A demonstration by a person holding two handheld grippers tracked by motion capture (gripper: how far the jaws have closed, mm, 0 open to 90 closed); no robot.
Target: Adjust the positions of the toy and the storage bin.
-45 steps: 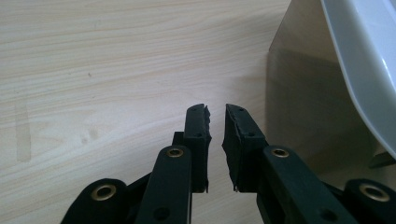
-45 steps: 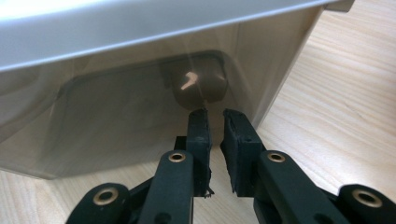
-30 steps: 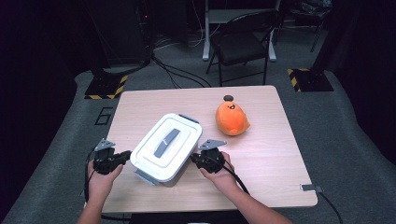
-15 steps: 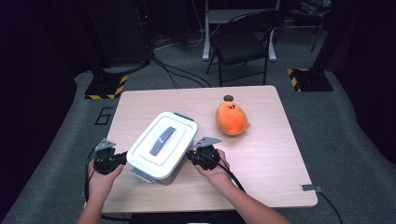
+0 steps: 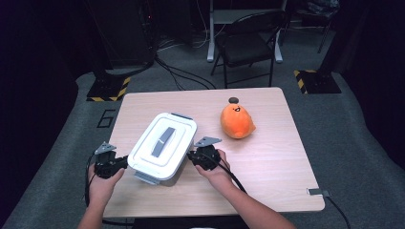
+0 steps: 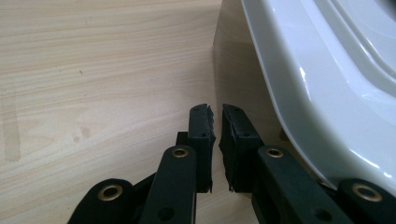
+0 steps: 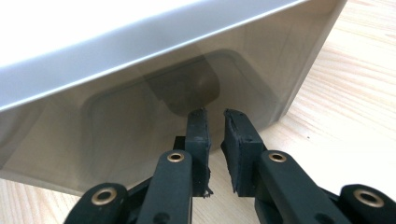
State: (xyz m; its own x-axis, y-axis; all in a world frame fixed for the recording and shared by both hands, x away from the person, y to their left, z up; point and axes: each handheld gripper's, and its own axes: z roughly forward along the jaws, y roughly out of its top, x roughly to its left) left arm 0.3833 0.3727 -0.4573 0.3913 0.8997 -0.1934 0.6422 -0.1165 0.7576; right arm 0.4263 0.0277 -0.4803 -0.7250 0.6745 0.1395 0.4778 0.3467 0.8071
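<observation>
The white lidded box (image 5: 162, 147) looks rigid, light and slick; closed, empty left gripper (image 6: 215, 117) and right gripper (image 7: 215, 122) flank its sides, best squeezed there.

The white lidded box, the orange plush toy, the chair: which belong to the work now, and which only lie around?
In the work:
white lidded box
left hand-held gripper, shut
right hand-held gripper, shut

Only lying around:
orange plush toy
chair
</observation>
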